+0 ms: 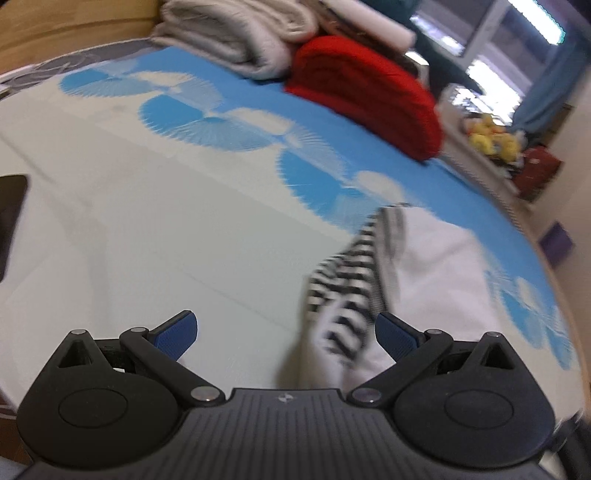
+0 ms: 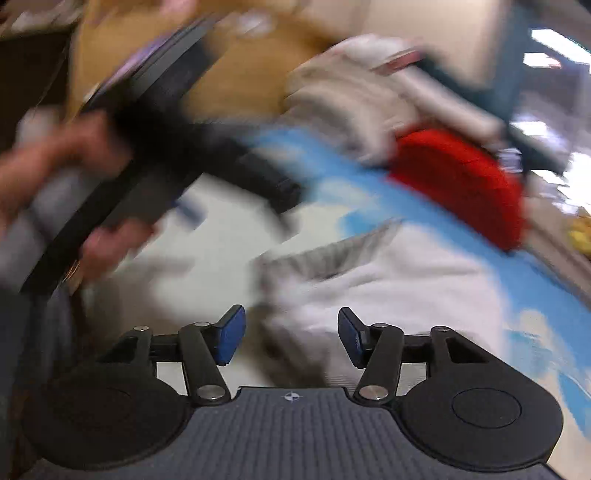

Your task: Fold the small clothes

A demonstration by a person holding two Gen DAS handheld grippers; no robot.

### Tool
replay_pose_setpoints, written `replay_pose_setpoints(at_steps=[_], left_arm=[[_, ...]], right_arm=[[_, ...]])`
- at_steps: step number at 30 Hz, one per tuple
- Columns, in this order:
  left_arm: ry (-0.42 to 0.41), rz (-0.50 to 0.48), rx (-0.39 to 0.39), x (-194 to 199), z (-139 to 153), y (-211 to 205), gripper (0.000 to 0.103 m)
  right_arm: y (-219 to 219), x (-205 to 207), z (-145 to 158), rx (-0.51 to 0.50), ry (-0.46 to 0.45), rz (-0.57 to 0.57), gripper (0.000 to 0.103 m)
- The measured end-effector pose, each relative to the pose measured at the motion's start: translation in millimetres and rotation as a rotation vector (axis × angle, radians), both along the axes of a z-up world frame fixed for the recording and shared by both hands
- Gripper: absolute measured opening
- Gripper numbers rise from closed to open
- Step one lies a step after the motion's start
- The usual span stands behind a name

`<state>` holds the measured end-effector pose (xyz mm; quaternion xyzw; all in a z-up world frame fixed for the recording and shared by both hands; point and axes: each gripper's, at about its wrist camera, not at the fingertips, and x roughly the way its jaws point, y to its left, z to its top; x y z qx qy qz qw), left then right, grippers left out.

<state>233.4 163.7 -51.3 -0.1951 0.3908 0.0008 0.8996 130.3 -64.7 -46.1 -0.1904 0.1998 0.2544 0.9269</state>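
Observation:
A small white garment (image 1: pixel 436 273) with a black-and-white striped part (image 1: pixel 347 288) lies on the bed, just ahead and to the right of my left gripper (image 1: pixel 286 338), which is open and empty above the sheet. In the blurred right wrist view the same white garment (image 2: pixel 388 291) lies right ahead of my right gripper (image 2: pixel 291 339), which is open and empty. The other gripper, held in a hand (image 2: pixel 122 177), shows at the left of that view.
The bed has a white and blue patterned sheet (image 1: pixel 147 206). A folded red blanket (image 1: pixel 369 96) and folded grey-white blankets (image 1: pixel 236 33) lie at its far side. A wooden headboard (image 1: pixel 74 22) stands behind. Yellow toys (image 1: pixel 491 136) sit off the bed's right edge.

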Motion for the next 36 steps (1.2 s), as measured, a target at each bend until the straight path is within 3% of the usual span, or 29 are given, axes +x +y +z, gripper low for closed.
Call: replay_pose_setpoints(at_steps=[1, 3, 6, 8, 10, 11, 13, 15, 19, 23, 25, 28, 30, 32, 35, 36], left_arm=[[-0.014, -0.030, -0.004, -2, 2, -7, 0.103], [-0.030, -0.088, -0.007, -2, 4, -21, 0.103], [-0.027, -0.178, 0.005, -2, 0, -44, 0.103], [0.043, -0.209, 0.100, 3, -12, -60, 0.103], [0.175, -0.184, 0.210, 11, -36, -67, 0.103], [0.224, -0.170, 0.206, 13, -46, -64, 0.103], [0.256, -0.119, 0.089, 12, -54, -46, 0.103], [0.248, -0.109, 0.060, 10, -53, -37, 0.103], [0.237, -0.118, 0.107, 8, -55, -42, 0.103], [0.239, -0.117, 0.129, 12, -54, -44, 0.103], [0.251, -0.110, 0.122, 15, -56, -43, 0.103], [0.267, -0.109, 0.113, 12, -60, -39, 0.103], [0.273, -0.109, 0.107, 13, -61, -36, 0.103], [0.274, -0.108, 0.098, 15, -61, -35, 0.103], [0.285, -0.102, 0.072, 17, -62, -33, 0.103], [0.287, -0.101, 0.072, 17, -62, -33, 0.103]], right_arm=[[-13, -2, 7, 0.012, -0.038, -0.066, 0.025], [-36, 2, 13, -0.011, -0.072, -0.197, 0.011], [-68, 32, 11, 0.050, 0.026, -0.334, 0.010], [-73, 41, -7, 0.058, 0.158, -0.306, 0.011], [-67, 39, -42, -0.011, 0.289, -0.252, 0.011], [-61, 31, -58, -0.062, 0.302, -0.207, 0.010], [-58, 23, -80, -0.061, 0.382, -0.181, 0.005], [-62, 14, -76, -0.014, 0.353, -0.205, 0.005], [-75, 11, -36, 0.143, 0.338, -0.178, 0.005], [-87, 35, 7, 0.164, 0.217, -0.163, 0.008], [-89, 58, 3, 0.111, 0.182, -0.220, 0.017], [-92, 82, -45, 0.010, 0.321, -0.236, 0.019], [-90, 70, -60, -0.010, 0.248, -0.210, 0.019], [-87, 72, -53, -0.037, 0.256, -0.185, 0.019], [-109, 89, -24, 0.062, 0.325, -0.160, 0.019], [-115, 93, -13, 0.079, 0.318, -0.169, 0.023]])
